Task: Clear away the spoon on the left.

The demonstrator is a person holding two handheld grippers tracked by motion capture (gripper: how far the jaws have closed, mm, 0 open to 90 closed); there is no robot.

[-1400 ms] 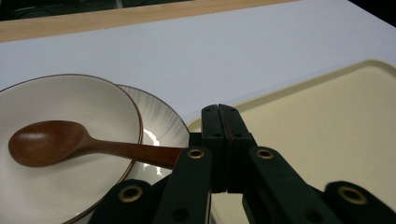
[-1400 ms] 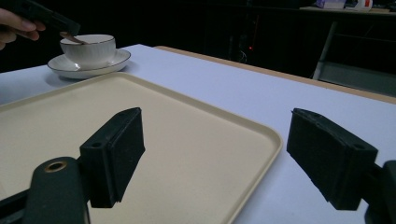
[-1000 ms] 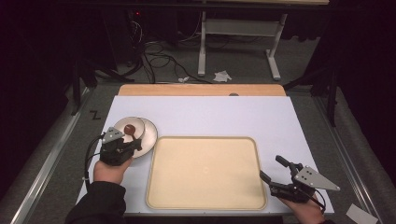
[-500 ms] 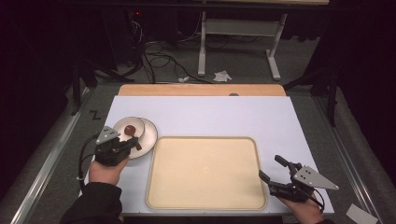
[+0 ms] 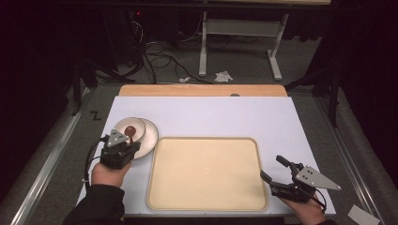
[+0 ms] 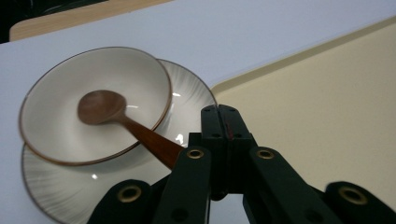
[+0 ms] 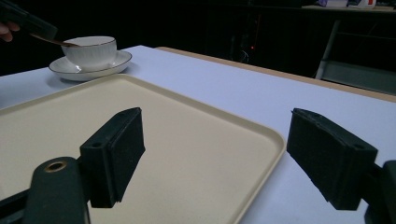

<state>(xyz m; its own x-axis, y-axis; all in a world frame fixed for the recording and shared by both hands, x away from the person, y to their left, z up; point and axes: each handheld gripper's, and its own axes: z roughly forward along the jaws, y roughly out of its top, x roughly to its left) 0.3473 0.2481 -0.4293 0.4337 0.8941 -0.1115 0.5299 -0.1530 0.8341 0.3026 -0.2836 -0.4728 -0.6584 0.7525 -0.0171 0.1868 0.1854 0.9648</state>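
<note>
The tray [image 5: 206,173], a large cream rectangle with rounded corners, lies bare on the white worktop [image 5: 211,112], toward the near edge, unmoved from a second ago. Just off its far left corner stands a white saucer [image 5: 149,136] with a gold-rimmed white bowl [image 5: 129,127] on it. A brown wooden spoon [image 6: 100,106] rests with its head inside the bowl and its handle slanting out over the rim. The left gripper [image 5: 123,146] has its fingers [image 6: 212,122] pressed together with the spoon handle passing just beside them; whether they grip it cannot be told. A second ago this gripper sat farther forward over the saucer; it has since drawn back toward the person. The right gripper [image 5: 277,174] hovers at the tray's near right corner, fingers [image 7: 114,154] spread wide and holding nothing, about where it was.
</note>
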